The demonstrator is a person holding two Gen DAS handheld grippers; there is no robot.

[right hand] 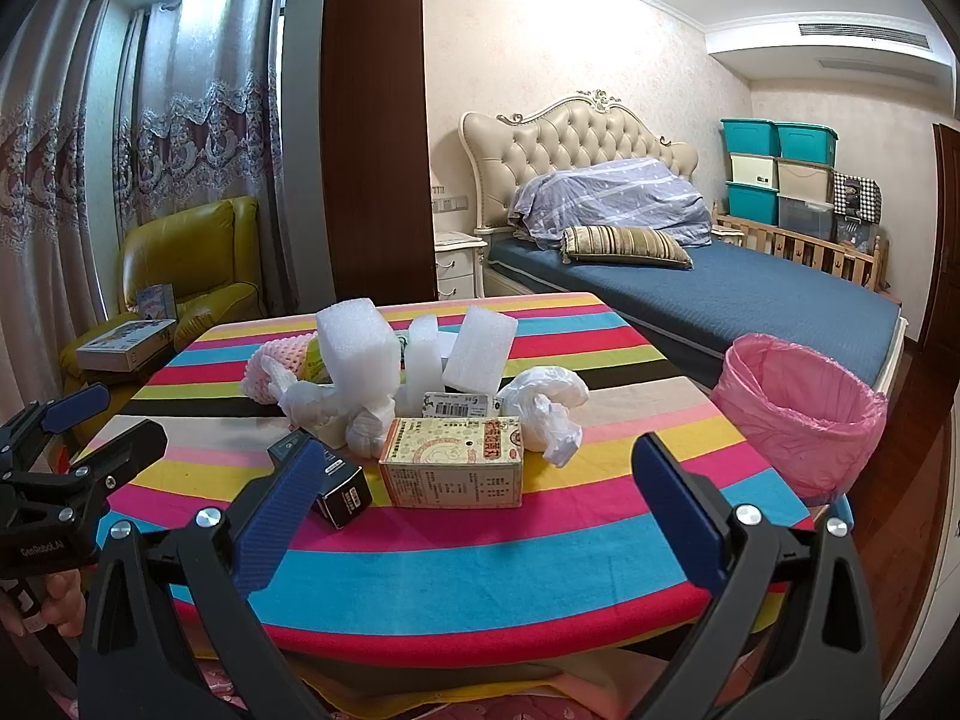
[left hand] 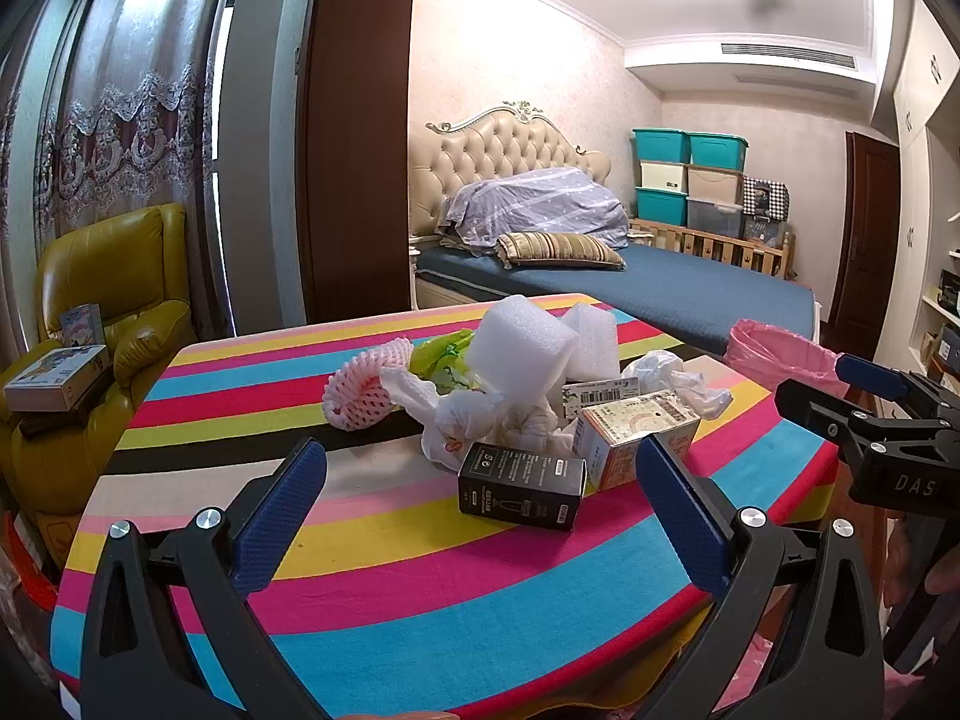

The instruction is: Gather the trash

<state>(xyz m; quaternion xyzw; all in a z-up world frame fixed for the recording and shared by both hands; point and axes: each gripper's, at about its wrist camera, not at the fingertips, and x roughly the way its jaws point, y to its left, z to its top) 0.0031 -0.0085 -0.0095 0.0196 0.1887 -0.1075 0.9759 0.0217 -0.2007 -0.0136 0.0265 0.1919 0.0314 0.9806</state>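
Note:
A pile of trash lies on the striped table [left hand: 420, 588] [right hand: 480, 558]: a black box [left hand: 521, 485] [right hand: 336, 489], a beige carton [left hand: 636, 435] [right hand: 453, 461], white foam blocks [left hand: 522, 348] [right hand: 357, 342], crumpled white bags [left hand: 456, 414] [right hand: 543, 405] and a pink foam net [left hand: 360, 390] [right hand: 264, 369]. A bin with a pink liner [left hand: 774, 354] [right hand: 798, 414] stands off the table's right edge. My left gripper [left hand: 480, 516] is open and empty, just short of the black box. My right gripper [right hand: 480, 510] is open and empty, in front of the beige carton.
A yellow armchair [left hand: 114, 300] [right hand: 192, 264] with boxes on it stands left of the table. A bed [left hand: 630, 288] [right hand: 720, 294] lies behind it, with stacked storage bins [left hand: 690, 180] by the far wall. The other gripper shows at each view's side.

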